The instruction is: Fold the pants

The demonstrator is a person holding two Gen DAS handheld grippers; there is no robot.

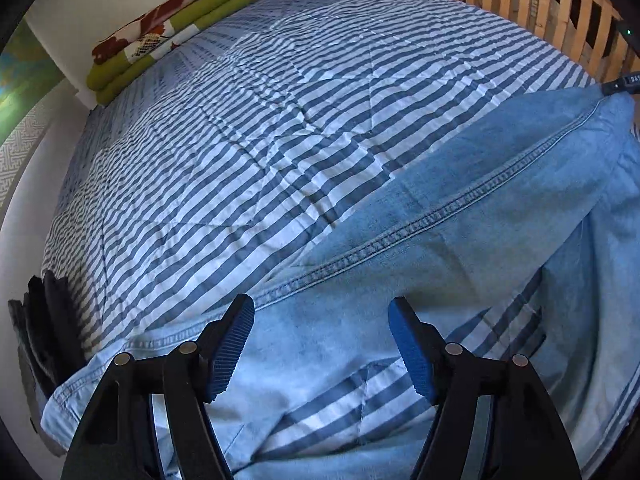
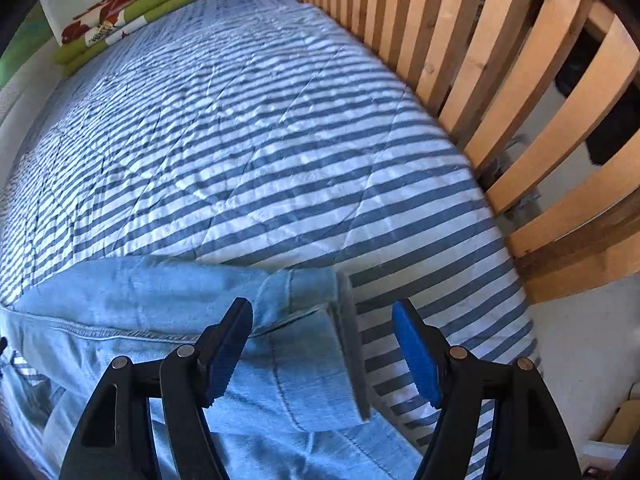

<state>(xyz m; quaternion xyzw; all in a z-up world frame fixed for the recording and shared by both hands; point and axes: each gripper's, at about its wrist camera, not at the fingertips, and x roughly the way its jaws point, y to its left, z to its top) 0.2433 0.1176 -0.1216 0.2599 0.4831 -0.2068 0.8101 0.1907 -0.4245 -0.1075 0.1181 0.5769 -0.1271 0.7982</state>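
On striped bedding [image 1: 240, 140], light-blue denim pants [image 1: 460, 220] lie loosely folded.

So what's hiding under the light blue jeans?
The light blue denim jeans lie on the blue-and-white striped quilt, whose stripes peek out through gaps between the legs. Anything else beneath is covered by the denim.
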